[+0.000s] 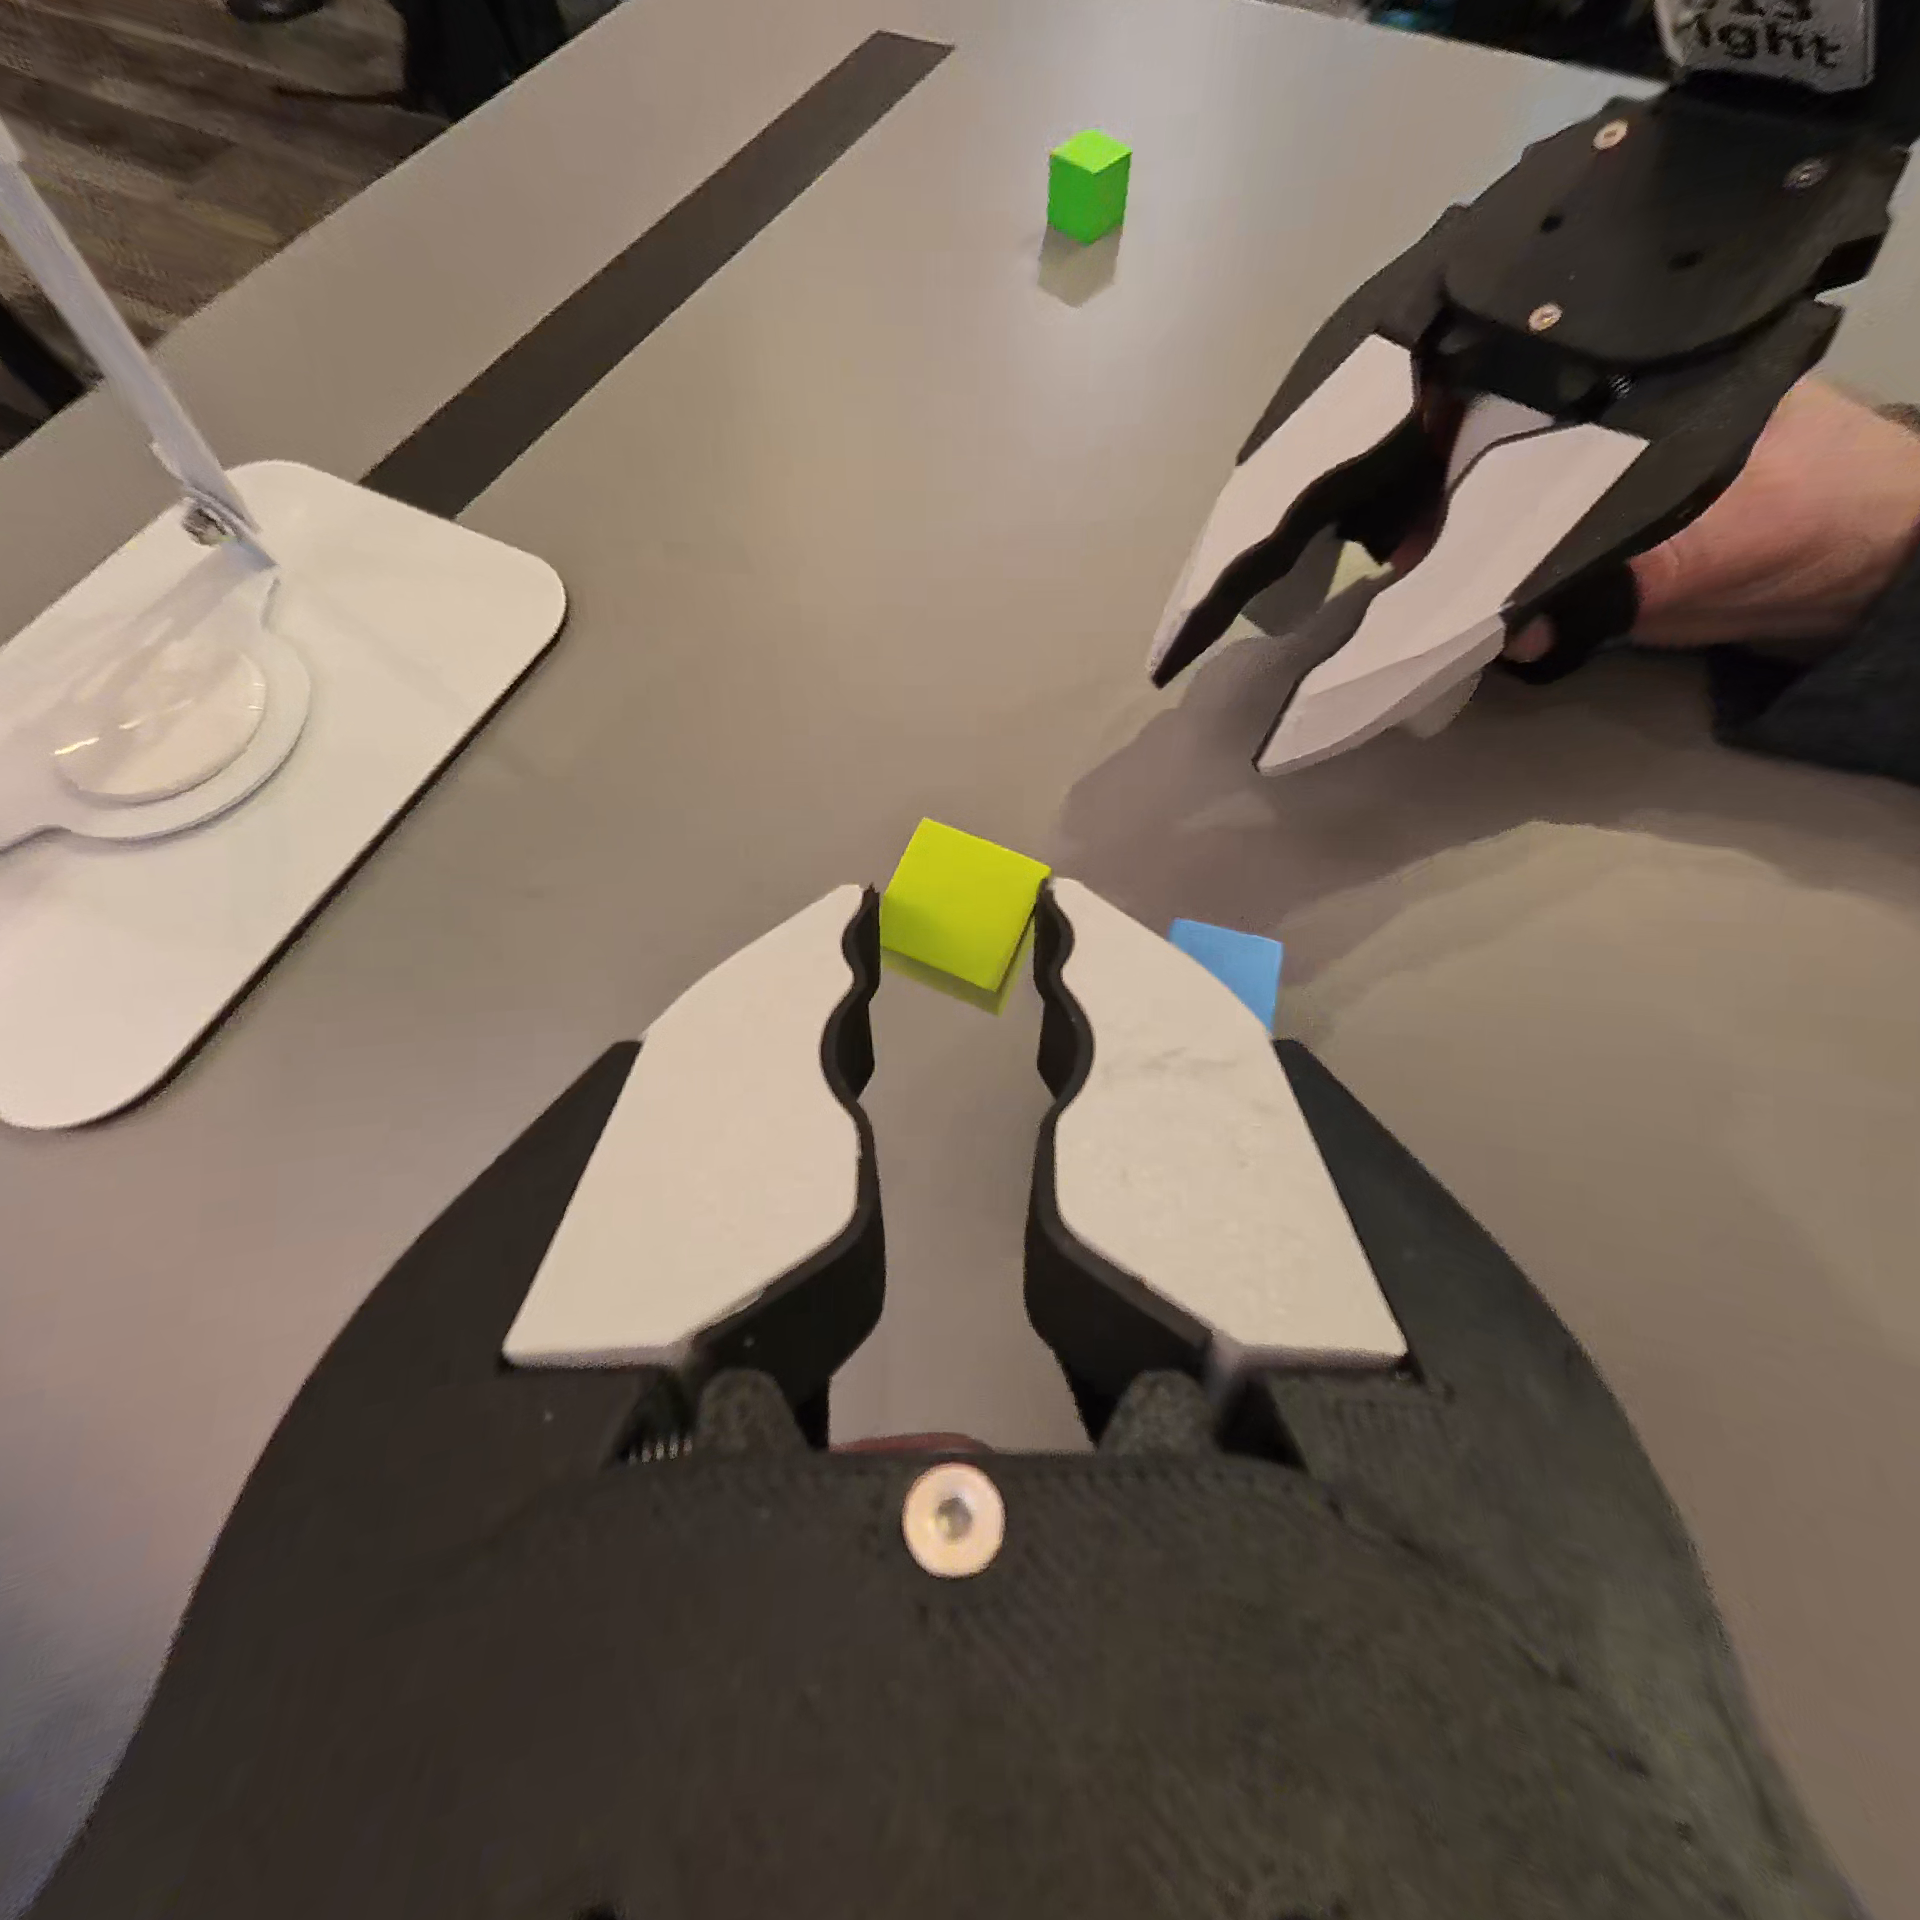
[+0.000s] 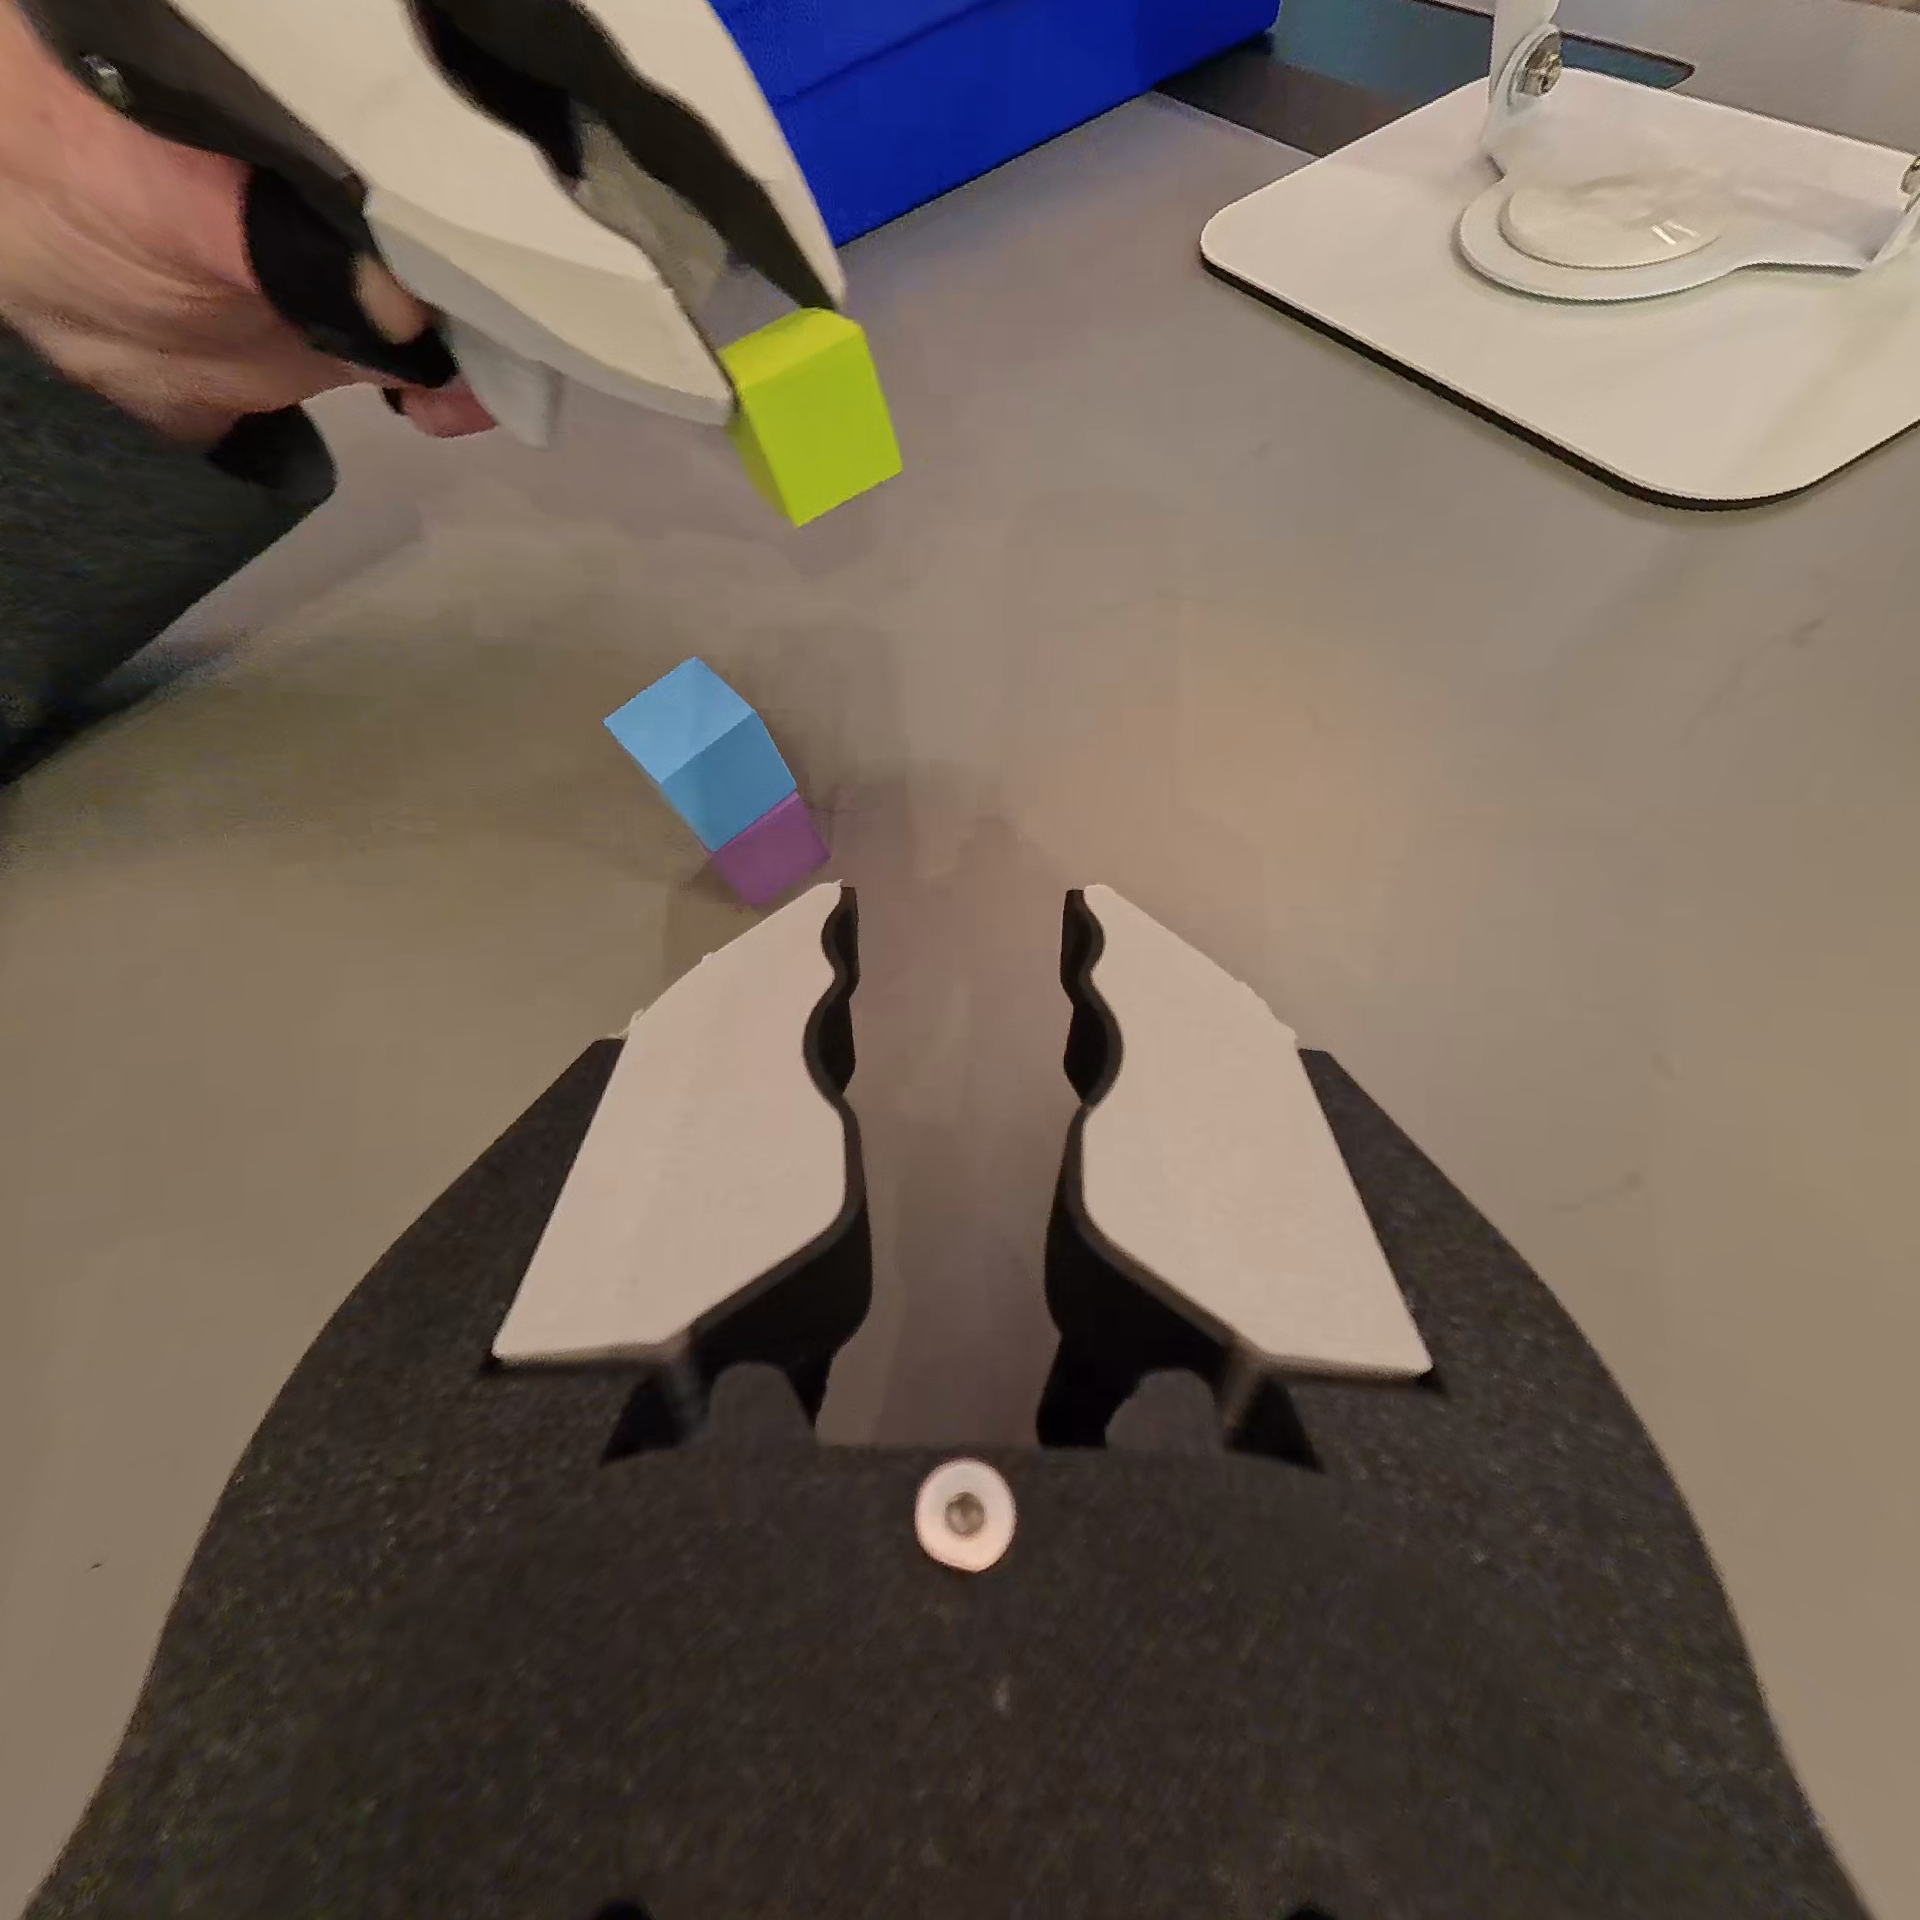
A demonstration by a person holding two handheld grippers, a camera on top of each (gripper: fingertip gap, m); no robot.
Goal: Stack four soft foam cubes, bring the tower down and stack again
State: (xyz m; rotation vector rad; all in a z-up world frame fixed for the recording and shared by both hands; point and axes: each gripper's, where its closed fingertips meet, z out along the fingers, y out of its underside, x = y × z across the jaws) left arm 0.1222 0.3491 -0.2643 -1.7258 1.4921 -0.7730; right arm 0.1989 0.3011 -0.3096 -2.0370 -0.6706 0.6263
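Now left gripper (image 1: 956, 914) clamps yellow-green cube (image 1: 961, 904) at fingertips, lifted above table (image 1: 727, 520). Blue cube (image 2: 691, 753) sits on purple cube (image 2: 774, 852), just beside released, empty right gripper (image 2: 961, 914).

Right gripper (image 2: 961, 914): lower centre, jaws apart, nothing between them.
Left gripper (image 2: 774, 343): upper left, fingertips clamped on a lime-green foam cube (image 2: 816, 421), lifted clear of the table.
Hand (image 2: 114, 270): far upper left, behind that gripper.
Stack: blue cube (image 2: 691, 748) atop purple cube (image 2: 774, 857), centre left.
Table (image 2: 1351, 779): grey.
White stand base (image 2: 1621, 343): upper right.
Blue box (image 2: 987, 94): top centre.
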